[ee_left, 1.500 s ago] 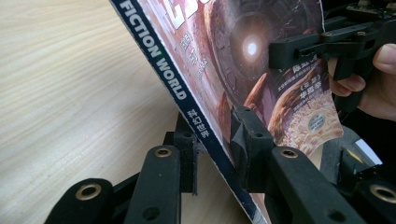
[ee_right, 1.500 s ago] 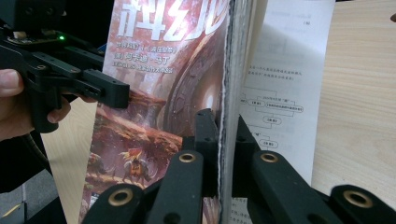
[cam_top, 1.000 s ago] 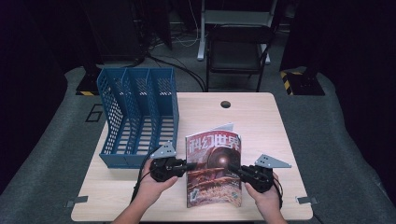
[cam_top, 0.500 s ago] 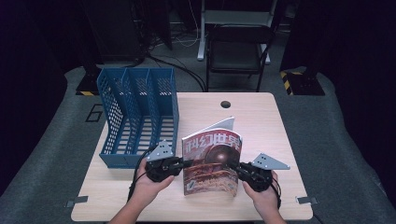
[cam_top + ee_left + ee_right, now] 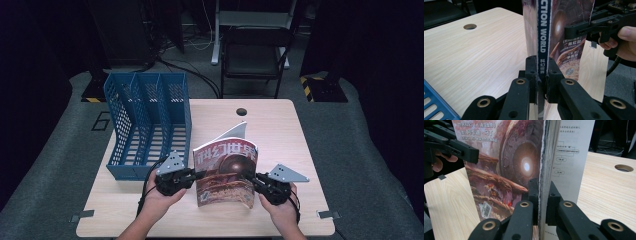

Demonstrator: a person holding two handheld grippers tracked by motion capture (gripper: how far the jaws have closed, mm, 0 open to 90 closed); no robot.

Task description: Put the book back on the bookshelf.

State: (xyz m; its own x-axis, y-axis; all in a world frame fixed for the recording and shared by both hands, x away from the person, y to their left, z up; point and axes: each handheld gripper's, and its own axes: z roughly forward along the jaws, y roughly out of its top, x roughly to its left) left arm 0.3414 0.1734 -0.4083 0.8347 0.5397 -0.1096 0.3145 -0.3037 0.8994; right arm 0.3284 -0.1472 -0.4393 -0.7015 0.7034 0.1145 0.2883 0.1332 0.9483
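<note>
On the wooden table (image 5: 280, 130), a blue three-slot file rack (image 5: 145, 125) stands at the left, its open slots apparently the destination for what is being handled. Just right of it, a science-fiction magazine (image 5: 226, 172) is held upright on its lower edge, cover toward the person, one loose page fanning out behind. The left gripper (image 5: 541, 75) is clenched on the spine edge and the right gripper (image 5: 541, 195) on the opposite page edge; pinching both sides likely keeps the floppy magazine stiff and vertical enough to slide into a slot.
</note>
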